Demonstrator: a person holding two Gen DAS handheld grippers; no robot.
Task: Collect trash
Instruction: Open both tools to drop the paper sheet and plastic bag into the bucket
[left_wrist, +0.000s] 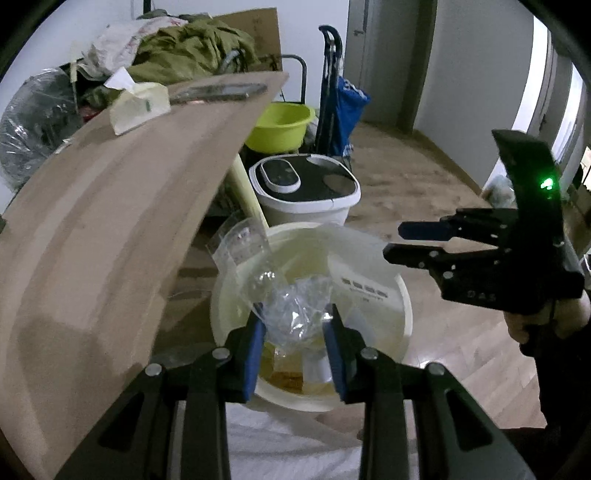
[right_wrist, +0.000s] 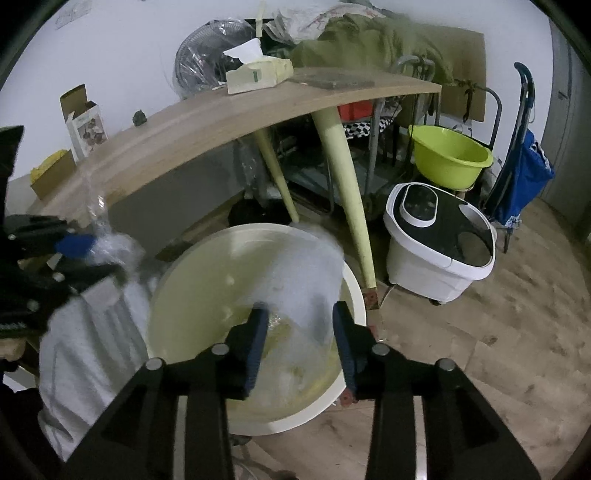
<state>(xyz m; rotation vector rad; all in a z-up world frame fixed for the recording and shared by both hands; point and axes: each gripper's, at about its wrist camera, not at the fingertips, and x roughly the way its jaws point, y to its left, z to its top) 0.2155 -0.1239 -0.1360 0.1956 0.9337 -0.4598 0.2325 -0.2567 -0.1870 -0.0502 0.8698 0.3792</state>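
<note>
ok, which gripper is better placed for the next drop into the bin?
Left. The left gripper is pinching crumpled clear plastic directly above the cream bin; the right gripper has nothing gripped.

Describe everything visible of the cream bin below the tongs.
The cream bin is a round, open-topped plastic tub standing on the wooden floor beside the table leg. Its inner wall looks stained yellowish, and trash lies at the bottom, including a white cylinder. A blurred clear plastic sheet lies across its opening. The left tongs hold crumpled clear plastic above it.
</note>
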